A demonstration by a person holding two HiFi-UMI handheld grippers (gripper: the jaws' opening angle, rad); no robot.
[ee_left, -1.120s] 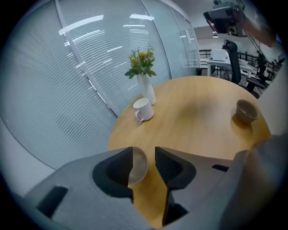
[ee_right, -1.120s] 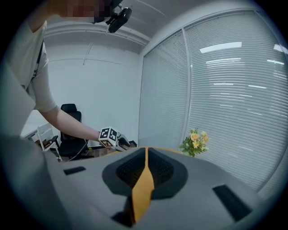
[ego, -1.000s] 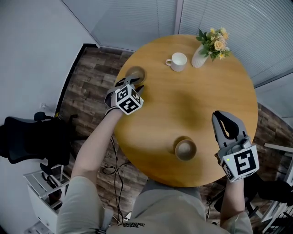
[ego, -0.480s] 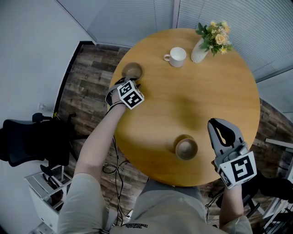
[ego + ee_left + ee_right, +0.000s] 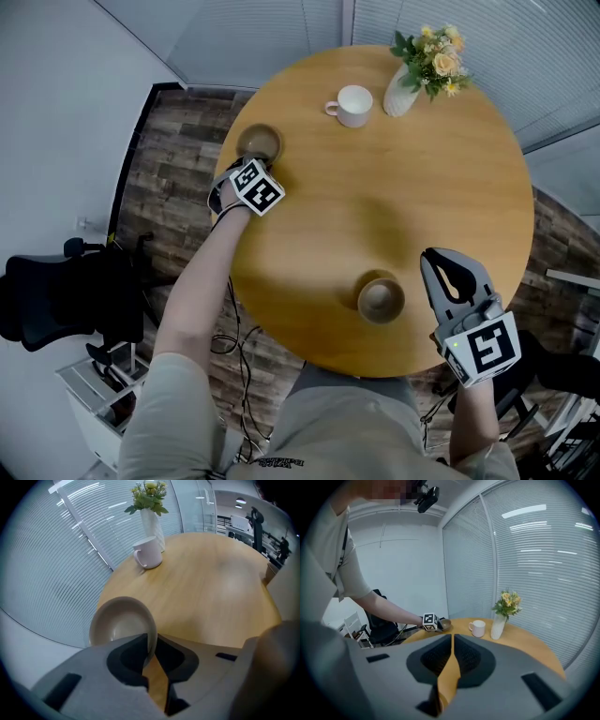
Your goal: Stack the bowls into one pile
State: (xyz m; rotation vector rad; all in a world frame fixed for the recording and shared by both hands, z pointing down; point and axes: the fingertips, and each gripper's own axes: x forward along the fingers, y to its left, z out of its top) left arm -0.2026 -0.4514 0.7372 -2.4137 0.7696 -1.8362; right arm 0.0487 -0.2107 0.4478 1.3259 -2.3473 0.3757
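Two beige bowls stand on the round wooden table [image 5: 375,206]. The far bowl [image 5: 260,142] [image 5: 123,620] [image 5: 444,623] sits by the table's left edge. My left gripper [image 5: 255,161] [image 5: 150,641] points steeply down at its near rim. Its jaws have just been closing, and they now pinch that rim between them. The near bowl [image 5: 381,300] rests at the table's front edge. To its right my right gripper [image 5: 433,255] [image 5: 453,638] hovers with its jaws together and nothing in them.
A white mug [image 5: 353,104] [image 5: 149,552] and a white vase [image 5: 403,94] [image 5: 152,522] of flowers stand at the table's far side. A black chair [image 5: 56,300] and a white cart [image 5: 94,394] stand on the wooden floor at left.
My left gripper has come down onto the far bowl and closed on its near rim. My right gripper has sunk a little beside the near bowl.
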